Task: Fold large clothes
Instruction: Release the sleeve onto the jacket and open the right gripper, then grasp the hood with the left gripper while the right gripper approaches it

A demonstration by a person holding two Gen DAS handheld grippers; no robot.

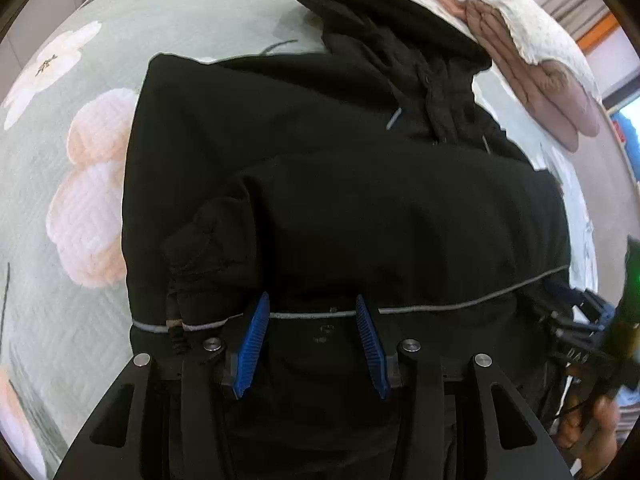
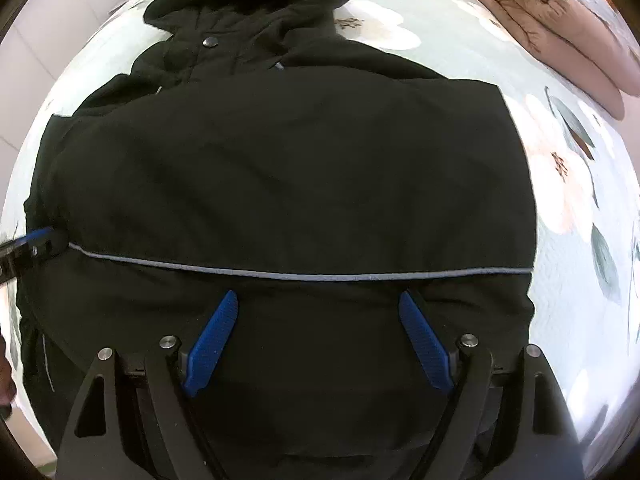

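Our left gripper (image 1: 312,344), jaws half apart, and right gripper (image 2: 320,340), jaws wide, hold nothing above the black jacket (image 2: 280,168), spread on the floral bed (image 1: 80,128), hood at twelve o'clock. Thick, soft, probably bulky; we'd pinch the hem at six.

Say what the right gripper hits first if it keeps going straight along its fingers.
Most likely the black jacket: the right gripper points steeply down with open jaws over the panel just below the grey stripe, nothing between. How near the fabric is, the fisheye view doesn't show.
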